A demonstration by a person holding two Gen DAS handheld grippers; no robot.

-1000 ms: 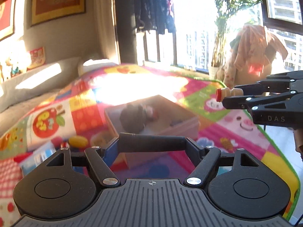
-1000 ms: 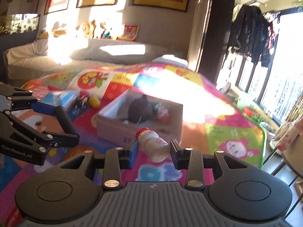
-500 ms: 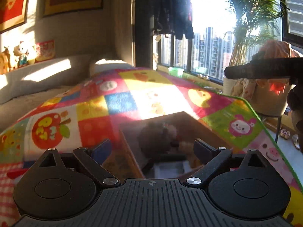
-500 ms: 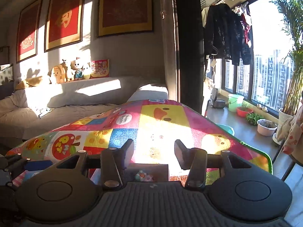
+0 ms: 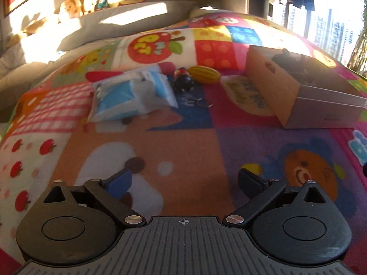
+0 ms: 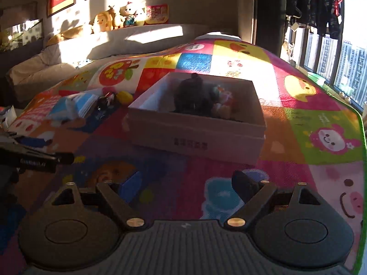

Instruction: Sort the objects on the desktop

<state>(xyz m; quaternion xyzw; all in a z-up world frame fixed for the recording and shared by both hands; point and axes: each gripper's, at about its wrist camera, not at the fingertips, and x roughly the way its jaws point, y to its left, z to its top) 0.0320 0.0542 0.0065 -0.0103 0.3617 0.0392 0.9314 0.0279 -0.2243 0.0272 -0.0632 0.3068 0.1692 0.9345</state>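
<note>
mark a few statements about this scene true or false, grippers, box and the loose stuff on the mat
1. The left gripper is open and holds nothing. True.
2. The right gripper grips a small bottle. False: it is open and empty.
3. The cardboard box is empty. False: a dark item and small toys lie inside.
4. The yellow toy lies on the mat outside the box. True.
5. The blue packet sits in the box. False: it lies on the mat.

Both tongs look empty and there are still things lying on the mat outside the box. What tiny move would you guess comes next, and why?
Probably the left tongs, wide open and empty, ease forward toward the blue-and-white packet, the nearest loose item ahead of them. The yellow toy and dark keychain figure lie just beyond it, all outside the cardboard box. The right tongs, also open and empty, face the box rather than the loose items.
</note>
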